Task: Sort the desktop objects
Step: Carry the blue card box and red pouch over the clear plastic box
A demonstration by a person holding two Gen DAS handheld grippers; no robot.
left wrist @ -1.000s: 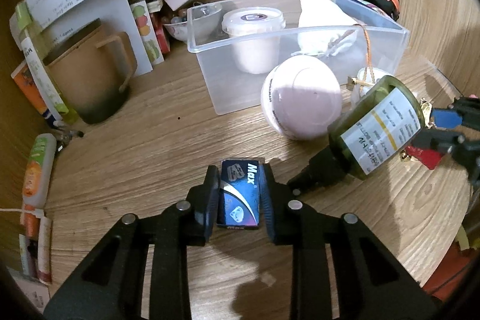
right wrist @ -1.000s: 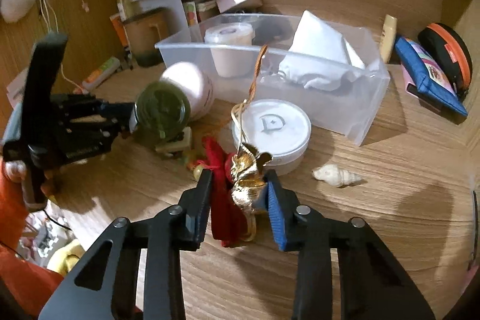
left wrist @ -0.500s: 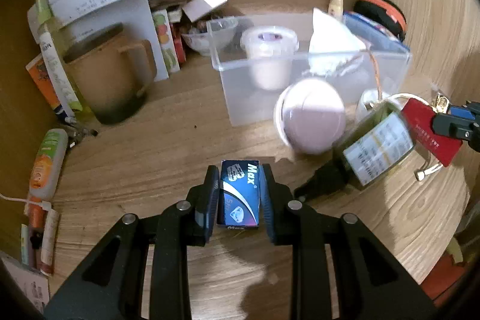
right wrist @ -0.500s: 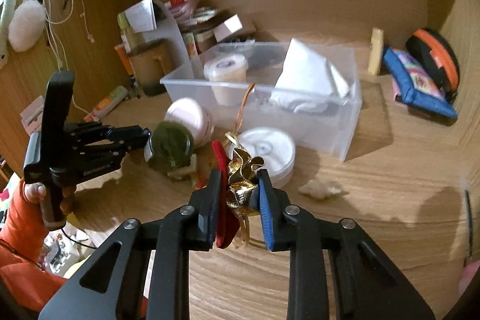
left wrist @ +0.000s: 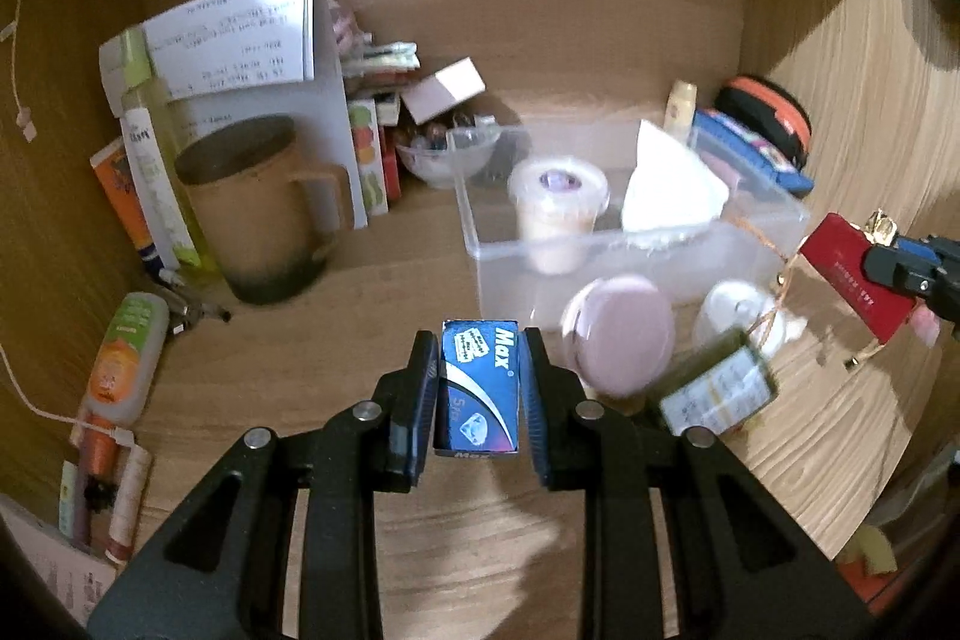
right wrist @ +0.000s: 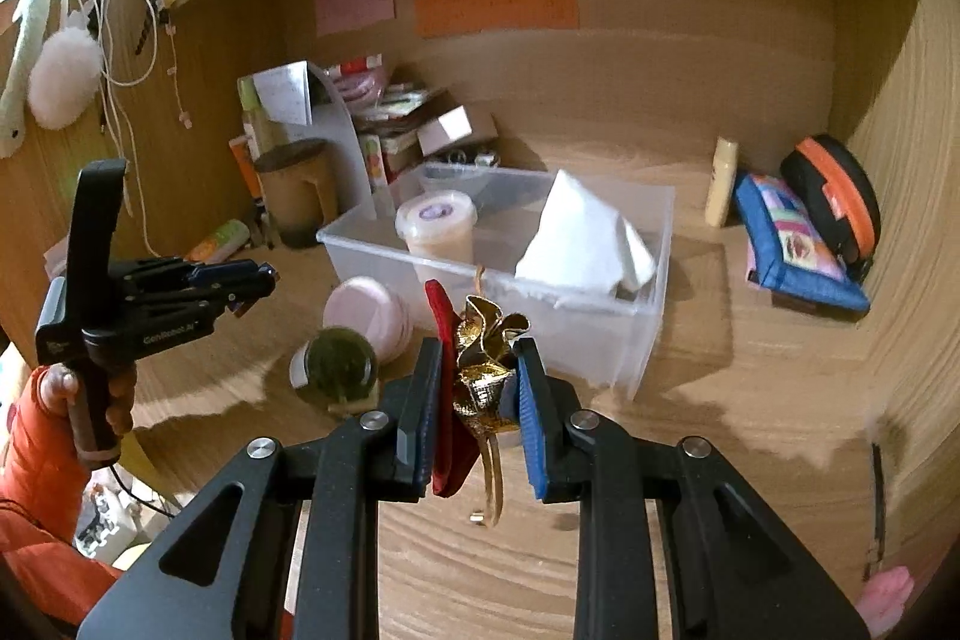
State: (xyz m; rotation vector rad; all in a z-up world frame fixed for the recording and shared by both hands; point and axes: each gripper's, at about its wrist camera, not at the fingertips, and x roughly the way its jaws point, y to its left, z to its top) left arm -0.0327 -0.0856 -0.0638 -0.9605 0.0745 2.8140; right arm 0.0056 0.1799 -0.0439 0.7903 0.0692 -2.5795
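Observation:
My left gripper [left wrist: 478, 388] is shut on a small blue box marked "Max" [left wrist: 479, 388] and holds it above the wooden desk. It shows in the right wrist view [right wrist: 252, 280] at the left. My right gripper [right wrist: 480, 382] is shut on a red and gold charm [right wrist: 483, 370] with a gold cord, held above the desk. The charm shows in the left wrist view [left wrist: 852, 268] at the right. A clear plastic bin [left wrist: 624, 244] [right wrist: 636, 358] holds a lidded cup [right wrist: 437, 226] and white cloth [right wrist: 585, 244].
A pink round case [left wrist: 618, 340], a green bottle [left wrist: 714, 394] and a white round jar [left wrist: 735, 313] lie in front of the bin. A brown mug [left wrist: 258, 214] and tubes stand left. A blue pouch [right wrist: 792, 244] and black case [right wrist: 834, 196] lie back right.
Both grippers have risen and pulled back from the desk with their objects. The charm has lifted clear of the white jar and green bottle.

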